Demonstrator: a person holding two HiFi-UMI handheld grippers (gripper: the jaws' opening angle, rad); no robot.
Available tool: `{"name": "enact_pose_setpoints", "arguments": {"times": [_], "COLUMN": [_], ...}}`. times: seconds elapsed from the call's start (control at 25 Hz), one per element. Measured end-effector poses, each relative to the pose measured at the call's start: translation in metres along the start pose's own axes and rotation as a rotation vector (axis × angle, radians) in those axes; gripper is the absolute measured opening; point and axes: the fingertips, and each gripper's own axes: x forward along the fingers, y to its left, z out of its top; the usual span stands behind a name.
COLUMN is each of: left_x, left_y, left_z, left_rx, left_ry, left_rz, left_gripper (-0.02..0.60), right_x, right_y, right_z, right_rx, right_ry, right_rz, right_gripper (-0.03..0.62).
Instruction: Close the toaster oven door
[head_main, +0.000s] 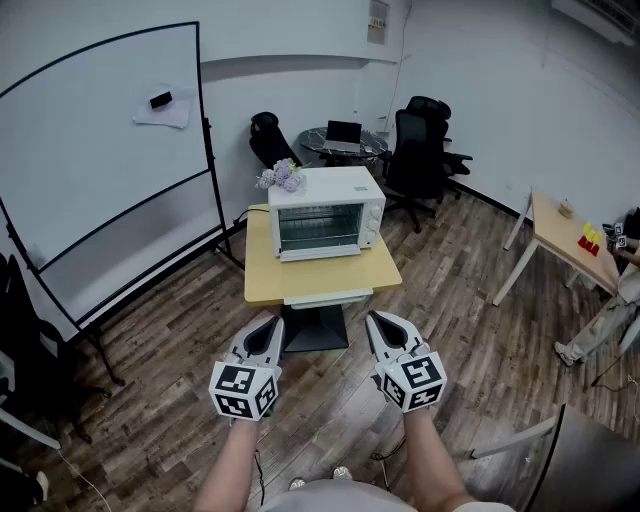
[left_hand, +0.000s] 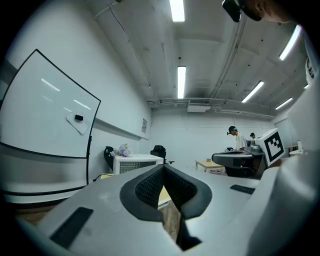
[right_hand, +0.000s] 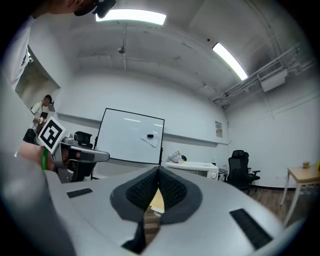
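A white toaster oven (head_main: 325, 212) stands on a small light-wood table (head_main: 320, 277) in the middle of the room. Its glass door (head_main: 318, 228) stands upright against the front. My left gripper (head_main: 262, 330) and right gripper (head_main: 385, 325) hang side by side in front of me, well short of the table, both shut and empty. In the left gripper view the left gripper (left_hand: 163, 167) points level, with the oven (left_hand: 135, 162) far off to its left. In the right gripper view the right gripper (right_hand: 157, 170) also points level, and the oven (right_hand: 192, 168) lies ahead, slightly right.
A bunch of purple flowers (head_main: 281, 178) sits behind the oven. A large whiteboard (head_main: 100, 150) on a stand fills the left. Black office chairs (head_main: 420, 150) and a round table with a laptop (head_main: 343, 135) stand at the back. A wooden desk (head_main: 570, 240) is at the right.
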Motion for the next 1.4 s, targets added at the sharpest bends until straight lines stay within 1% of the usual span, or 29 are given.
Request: {"name": "enact_pose_setpoints", "arguments": {"times": [0.24,0.4,0.92,1.12,1.16,1.24,1.32,1.4], "left_x": [0.003,0.005,0.01,0.01,0.009,0.011,0.013,0.014], "left_y": [0.0,-0.002,-0.011,-0.017,-0.018,-0.021,-0.023,-0.024], "left_z": [0.005,0.004,-0.005,-0.011,-0.012,-0.015,-0.015,-0.015], "left_rx": [0.002,0.001,0.003,0.009,0.006,-0.003,-0.002,0.004], "left_ry": [-0.003,-0.001,0.024,0.029,0.029,0.03,0.029,0.03], "left_rz": [-0.004,-0.006,-0.012,-0.032,-0.038,-0.048,-0.049,-0.045], "left_gripper": [0.014,0.014,0.014,0.017,0.031,0.185,0.252,0.283], "right_x": [0.002,0.002,0.001,-0.001,-0.001,-0.002,-0.003,-0.003], "right_y": [-0.002,-0.004,-0.009,-0.01,-0.009,-0.009,-0.01,-0.011], "right_z": [0.004,0.002,-0.004,-0.009,-0.01,-0.011,-0.013,-0.013], "right_rx": [0.015,0.006,0.004,0.012,0.013,0.016,0.018,0.02], "right_ry": [-0.008,0.002,0.007,0.013,0.014,0.017,0.019,0.021], "right_rz": [-0.004,-0.006,0.001,0.0,0.0,0.0,0.001,0.002], "right_gripper": [0.002,0.002,0.002,0.002,0.002,0.002,0.002,0.002]}}
